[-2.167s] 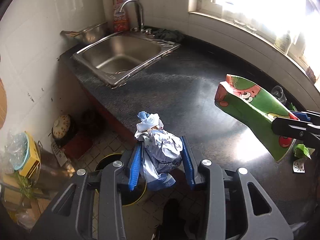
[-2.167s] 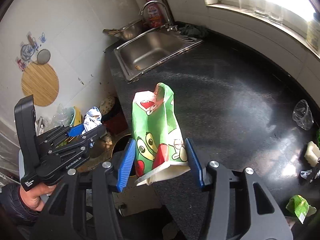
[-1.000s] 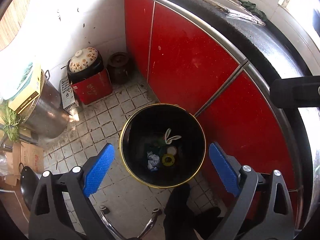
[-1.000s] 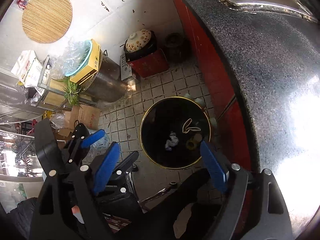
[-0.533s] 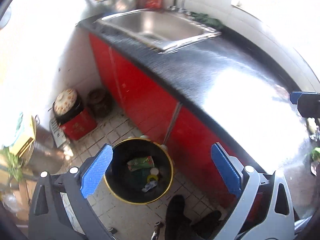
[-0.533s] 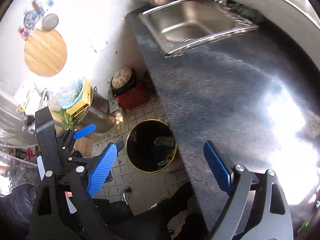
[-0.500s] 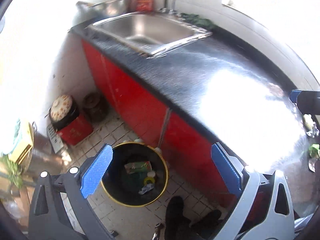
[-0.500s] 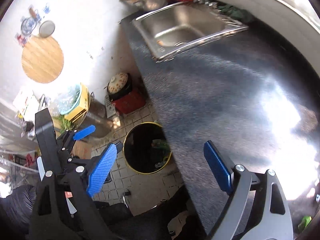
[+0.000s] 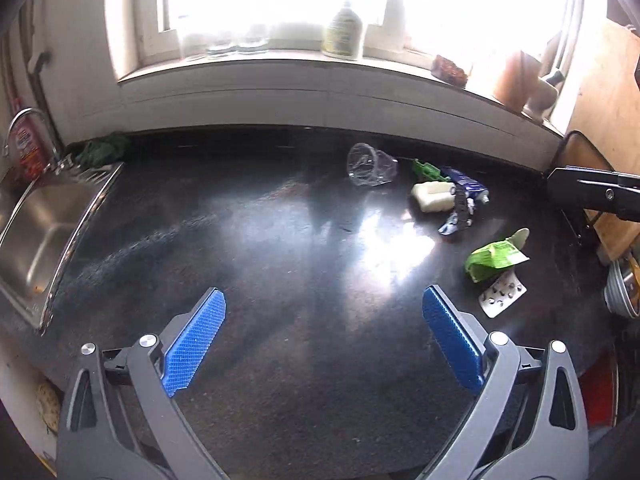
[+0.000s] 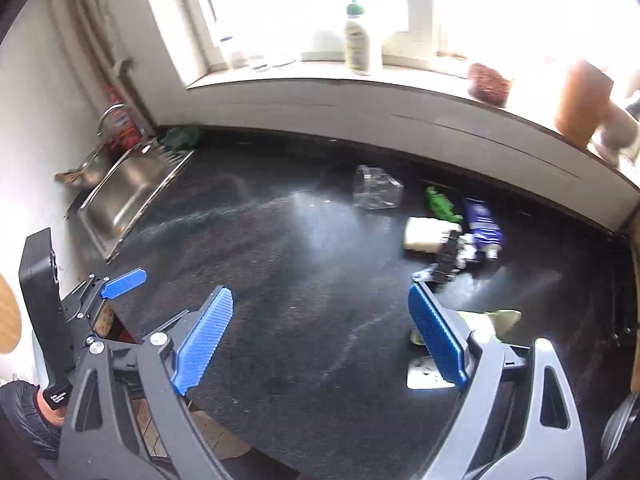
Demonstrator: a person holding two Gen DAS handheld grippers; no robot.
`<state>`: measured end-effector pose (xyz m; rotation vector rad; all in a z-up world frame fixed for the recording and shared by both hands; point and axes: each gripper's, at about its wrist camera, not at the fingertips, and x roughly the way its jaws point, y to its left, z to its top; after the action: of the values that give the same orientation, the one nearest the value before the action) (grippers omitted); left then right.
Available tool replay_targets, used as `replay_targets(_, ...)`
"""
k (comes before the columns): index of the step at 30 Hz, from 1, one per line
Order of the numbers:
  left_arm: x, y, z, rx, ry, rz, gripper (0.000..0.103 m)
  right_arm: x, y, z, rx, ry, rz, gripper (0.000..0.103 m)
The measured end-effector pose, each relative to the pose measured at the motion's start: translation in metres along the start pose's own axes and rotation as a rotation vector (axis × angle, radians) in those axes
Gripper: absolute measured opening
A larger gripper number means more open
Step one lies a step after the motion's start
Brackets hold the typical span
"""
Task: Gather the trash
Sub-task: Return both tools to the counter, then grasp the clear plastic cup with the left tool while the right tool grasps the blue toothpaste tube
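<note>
Trash lies on the black countertop (image 9: 248, 240) at the right. There is a clear plastic cup (image 9: 370, 165) on its side, a pale block (image 9: 433, 197), a blue tube (image 9: 466, 184), a green wrapper (image 9: 494, 260) and a blister pack (image 9: 503, 299). My left gripper (image 9: 324, 336) is open and empty above the counter's front. My right gripper (image 10: 320, 340) is open and empty too, with the cup (image 10: 376, 188), pale block (image 10: 428, 234) and blue tube (image 10: 482, 220) ahead of it. The green wrapper (image 10: 492, 320) is partly hidden behind its right finger.
A steel sink (image 9: 44, 228) with a tap and a red bottle (image 9: 24, 148) is at the left. A window sill (image 9: 320, 68) with a bottle and jars runs along the back. A wooden board (image 9: 608, 120) stands at the far right.
Both grippers have swung up from the trash bin on the floor and now face the counter and window. Both are empty; the crumpled trash and the green bag held earlier are gone.
</note>
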<state>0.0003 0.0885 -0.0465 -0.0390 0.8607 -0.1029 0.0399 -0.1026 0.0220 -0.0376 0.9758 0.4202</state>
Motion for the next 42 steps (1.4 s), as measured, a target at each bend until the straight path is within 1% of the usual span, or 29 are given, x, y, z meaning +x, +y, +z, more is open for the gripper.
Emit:
replay_targets(3, 0.013, -0.043, 0.015, 0.096, 0.009, -0.030, 0.096, -0.020, -0.045, -0.006, 0.067, -0.023, -0.074, 0.087)
replay_targets(6, 0.019, -0.070, 0.021, 0.160, 0.010, -0.056, 0.096, -0.033, -0.078, -0.012, 0.133, -0.032, -0.101, 0.087)
replay_targets(10, 0.025, -0.079, 0.026, 0.182, 0.020, -0.068, 0.096, -0.042, -0.101, -0.019, 0.171, -0.046, -0.121, 0.087)
replay_targets(12, 0.029, -0.080, 0.029, 0.177, 0.024, -0.065, 0.096, -0.041, -0.103, -0.019, 0.179, -0.046, -0.126, 0.087)
replay_targets(19, 0.049, -0.074, 0.046, 0.149, 0.039, -0.038, 0.096, -0.021, -0.120, -0.008, 0.181, -0.028, -0.129, 0.087)
replay_targets(23, 0.070, -0.072, 0.059, 0.140, 0.048, -0.030, 0.096, 0.000, -0.133, 0.002, 0.180, -0.008, -0.127, 0.087)
replay_targets(26, 0.094, -0.071, 0.070, 0.144, 0.066, -0.024, 0.096, 0.019, -0.144, 0.011, 0.178, 0.016, -0.127, 0.087)
replay_targets(29, 0.125, -0.070, 0.081, 0.174, 0.089, -0.011, 0.096, 0.043, -0.156, 0.023, 0.174, 0.044, -0.136, 0.086)
replay_targets(34, 0.181, -0.064, 0.104, 0.206, 0.112, -0.018, 0.096, 0.088, -0.179, 0.045, 0.177, 0.102, -0.132, 0.086)
replay_targets(38, 0.229, -0.057, 0.124, 0.215, 0.133, -0.024, 0.096, 0.132, -0.198, 0.060, 0.188, 0.166, -0.128, 0.082)
replay_targets(42, 0.273, -0.052, 0.139, 0.213, 0.159, -0.049, 0.096, 0.179, -0.217, 0.067, 0.196, 0.244, -0.134, 0.078)
